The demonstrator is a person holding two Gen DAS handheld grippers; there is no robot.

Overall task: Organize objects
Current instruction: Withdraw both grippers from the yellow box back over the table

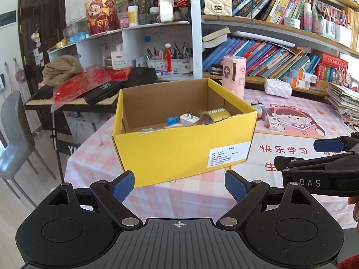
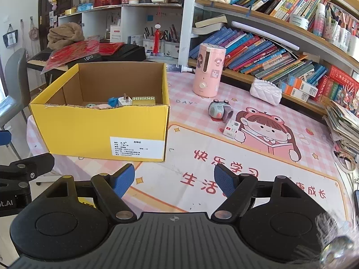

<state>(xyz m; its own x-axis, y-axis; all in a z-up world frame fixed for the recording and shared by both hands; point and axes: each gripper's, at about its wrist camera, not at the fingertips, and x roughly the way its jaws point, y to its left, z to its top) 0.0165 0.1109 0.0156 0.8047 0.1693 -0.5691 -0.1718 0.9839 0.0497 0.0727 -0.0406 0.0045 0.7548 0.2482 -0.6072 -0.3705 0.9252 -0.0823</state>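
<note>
1. Your left gripper (image 1: 179, 185) is spread wide with nothing between its blue pads; it hangs over the near edge of the table (image 1: 94, 161), facing the front wall of the yellow box (image 1: 179, 154).
2. Your right gripper (image 2: 174, 179) is also spread and empty, over the printed mat (image 2: 258, 157) just right of the box.
3. The box stands open-topped toward the table's left edge, its white label at the front wall's lower right.
4. Inside it, by the far wall, lie a white plug (image 1: 189, 119), a tape roll (image 1: 215, 114) and a small blue item (image 1: 172, 120); other bits behind the front rim are too hidden to name.
5. Still out on the mat, right of the box, are a grey toy (image 2: 217, 109) and a small white carton (image 2: 232, 129) just beside it.
6. A pink dispenser (image 2: 208, 69) stands upright near the table's far edge, a white quilted purse (image 2: 265, 92) to its right.
</note>
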